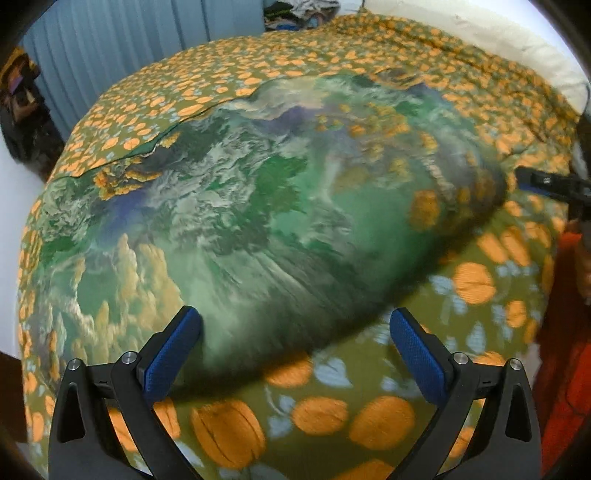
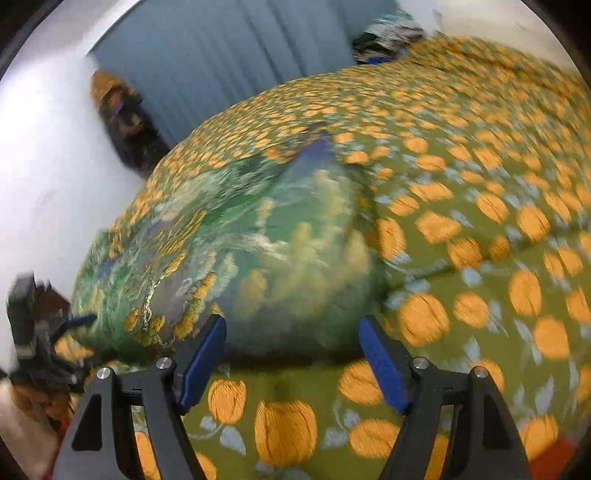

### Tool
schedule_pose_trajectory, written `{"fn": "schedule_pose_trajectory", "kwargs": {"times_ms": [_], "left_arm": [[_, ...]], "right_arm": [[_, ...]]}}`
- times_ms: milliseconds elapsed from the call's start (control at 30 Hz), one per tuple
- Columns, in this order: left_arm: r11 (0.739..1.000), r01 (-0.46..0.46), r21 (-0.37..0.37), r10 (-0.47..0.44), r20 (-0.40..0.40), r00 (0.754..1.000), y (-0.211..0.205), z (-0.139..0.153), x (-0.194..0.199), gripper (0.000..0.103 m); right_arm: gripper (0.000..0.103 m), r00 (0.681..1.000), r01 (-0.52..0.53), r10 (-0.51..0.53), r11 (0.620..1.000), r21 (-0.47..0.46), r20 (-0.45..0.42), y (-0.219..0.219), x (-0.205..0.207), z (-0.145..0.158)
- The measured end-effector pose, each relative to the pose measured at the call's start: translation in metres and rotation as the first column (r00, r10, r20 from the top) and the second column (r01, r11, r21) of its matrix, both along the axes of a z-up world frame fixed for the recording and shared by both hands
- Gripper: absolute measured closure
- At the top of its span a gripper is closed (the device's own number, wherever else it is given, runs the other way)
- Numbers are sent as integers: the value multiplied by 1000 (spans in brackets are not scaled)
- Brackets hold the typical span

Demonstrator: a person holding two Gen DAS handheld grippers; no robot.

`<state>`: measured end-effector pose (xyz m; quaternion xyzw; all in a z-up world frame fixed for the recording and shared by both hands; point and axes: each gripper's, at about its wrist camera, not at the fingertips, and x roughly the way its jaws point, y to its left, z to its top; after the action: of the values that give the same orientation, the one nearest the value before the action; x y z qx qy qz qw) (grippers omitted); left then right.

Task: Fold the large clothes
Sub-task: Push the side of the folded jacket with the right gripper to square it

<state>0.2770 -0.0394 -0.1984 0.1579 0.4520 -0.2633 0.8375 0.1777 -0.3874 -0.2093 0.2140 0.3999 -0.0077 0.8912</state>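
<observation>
A large green printed garment (image 1: 258, 221), patterned with white, purple and orange patches, lies spread on a bed covered by an olive bedspread (image 1: 369, 413) printed with orange pumpkins. Taking the garment as the landmark: its far edge runs as a dark wavy hem across the bedspread, and beyond it the pumpkin cloth continues bare toward a heap of mixed clothes (image 1: 299, 13) at the far end of the bed. A blue pleated curtain (image 1: 129, 48) hangs past the garment's far left side, beyond the bed's edge.

The left gripper (image 1: 295, 350) hovers at the garment's near edge, its blue-padded fingers wide apart with only cloth and bedspread showing between them; nothing is gripped. The right gripper (image 2: 291, 362) is likewise spread wide at the garment's near rounded edge, its pads not pressing anything. In the left wrist view the right gripper shows as a dark tip just beside the garment's right end.

Right of the garment a broad stretch of bedspread lies open. Both views are blurred, so fine folds cannot be read.
</observation>
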Motion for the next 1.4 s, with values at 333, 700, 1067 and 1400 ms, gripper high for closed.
{"fn": "schedule_pose_trajectory", "kwargs": {"times_ms": [333,700,1067,1400], "left_arm": [[979,-53,-197,54,2,999,-19,34,17,1],[963,-153,-223,138,-80,987,-22,18,55,1],[988,-122,-96,117,-53,992,-39,-14,68,0],[990,-108,-86,103,-56,993,-38,-14,66,0]], "right_arm": [[24,995,99,-93,966,237,-35,-29,2,-25],[23,992,127,-114,924,361,-57,-40,13,-46],[13,992,122,-103,926,357,-72,-28,42,-58],[8,990,143,-135,929,341,-48,-25,56,-58]]}}
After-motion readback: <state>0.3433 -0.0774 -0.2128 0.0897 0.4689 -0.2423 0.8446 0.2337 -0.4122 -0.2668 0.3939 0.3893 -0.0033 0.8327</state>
